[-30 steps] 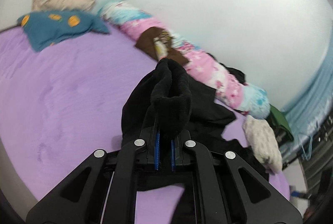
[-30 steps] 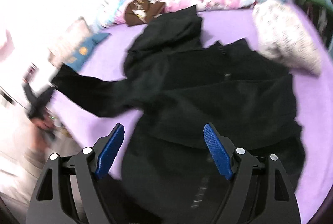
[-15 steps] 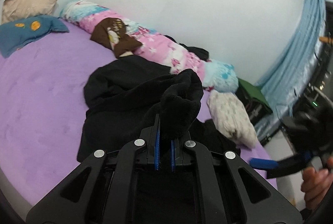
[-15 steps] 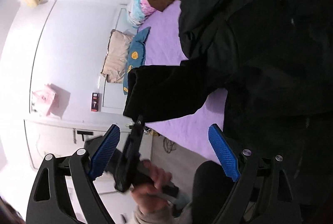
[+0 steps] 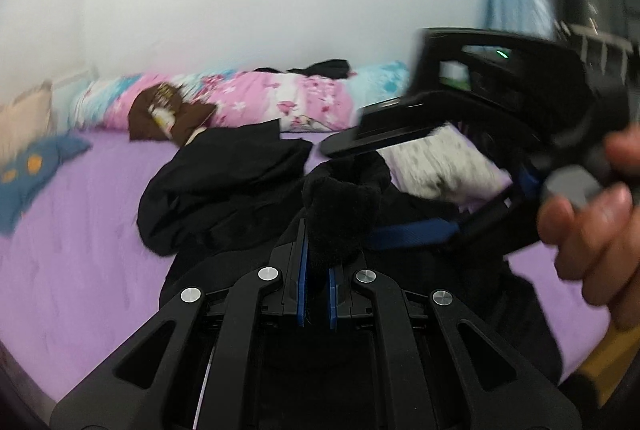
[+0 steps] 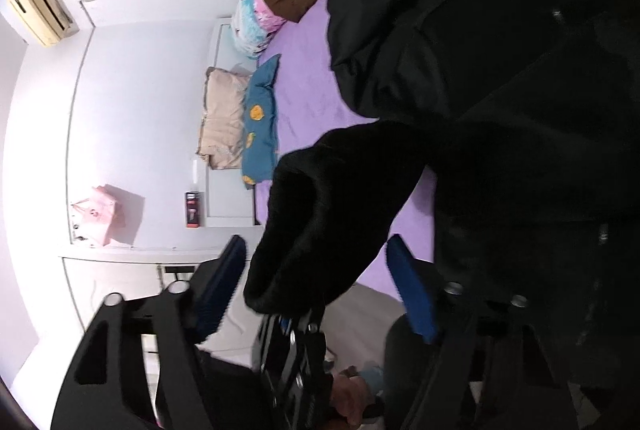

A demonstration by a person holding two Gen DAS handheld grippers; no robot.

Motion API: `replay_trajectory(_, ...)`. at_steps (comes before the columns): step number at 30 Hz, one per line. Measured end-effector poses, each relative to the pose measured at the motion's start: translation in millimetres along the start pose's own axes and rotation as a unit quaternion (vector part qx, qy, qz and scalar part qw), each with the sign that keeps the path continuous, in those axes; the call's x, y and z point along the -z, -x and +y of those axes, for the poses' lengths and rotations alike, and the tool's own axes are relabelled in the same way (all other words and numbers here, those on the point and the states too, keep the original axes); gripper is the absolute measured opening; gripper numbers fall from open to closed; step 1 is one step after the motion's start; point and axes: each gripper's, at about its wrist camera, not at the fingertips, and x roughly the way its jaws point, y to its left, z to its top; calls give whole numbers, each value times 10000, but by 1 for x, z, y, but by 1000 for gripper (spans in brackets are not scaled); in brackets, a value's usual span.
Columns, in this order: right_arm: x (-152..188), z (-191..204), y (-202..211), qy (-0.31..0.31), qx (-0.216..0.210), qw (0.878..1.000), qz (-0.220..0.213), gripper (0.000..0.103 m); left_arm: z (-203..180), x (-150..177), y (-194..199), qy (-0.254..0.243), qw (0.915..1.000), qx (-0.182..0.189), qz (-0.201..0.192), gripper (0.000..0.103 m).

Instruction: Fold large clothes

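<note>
Garment: black fleece jacket [image 5: 224,190] lies spread on the purple bed sheet [image 5: 80,230], hood end toward the floral bolster [image 5: 256,102].
Sleeve cuff: the cuff [image 5: 340,214] is lifted off the sheet and held over the jacket body.
Left gripper [image 5: 316,294]: jaws clenched on the sleeve cuff, blue pads nearly together with fleece between them.
Right gripper [image 6: 316,282]: jaws released and wide apart, straddling the cuff [image 6: 304,222] without touching it (a handover looks likely).
Step in hand: judged to be the sleeve fold across the chest.
Technique: keep the left grip firm until the right pads close fully on the cuff edge; carry the sleeve low and flat so the body beneath does not bunch.
Risk: thick fleece may slip from a shallow pinch.
Containers: none visible on the bed; a pink bag [image 6: 100,214] sits on a white shelf, contents hidden.
</note>
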Motion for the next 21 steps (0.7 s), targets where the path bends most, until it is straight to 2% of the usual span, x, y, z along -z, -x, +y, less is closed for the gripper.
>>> replay_trajectory(3,-4,-14,15,-49,130,9998,-107,59,-30,7,-7,-523,9986,-1,25,6)
replay_trajectory(6,-10,-29,27,-92,284,9994,-161,41,-56,14,-17,-875,9960,126,84,6)
replay_trajectory(8,-15,-39,36,-92,272,9993,-228,24,-68,17,-25,-977,9949,189,172,6)
replay_trajectory(10,-20,-46,43,-53,305,9991,-288,18,-77,19,-32,-977,9946,243,263,7)
replay_trajectory(14,-33,-45,60,133,202,9988,-420,16,-87,20,-34,-1040,9934,427,218,19)
replay_trajectory(16,-40,-36,73,308,119,9978,-569,16,-89,20,-31,-1053,9929,519,185,40)
replay_trajectory(18,-48,-18,88,544,-70,9959,-717,16,-85,21,-28,-956,9938,544,164,48)
replay_trajectory(21,-60,15,111,988,-271,9901,-960,16,-75,28,-31,-781,9949,567,297,50)
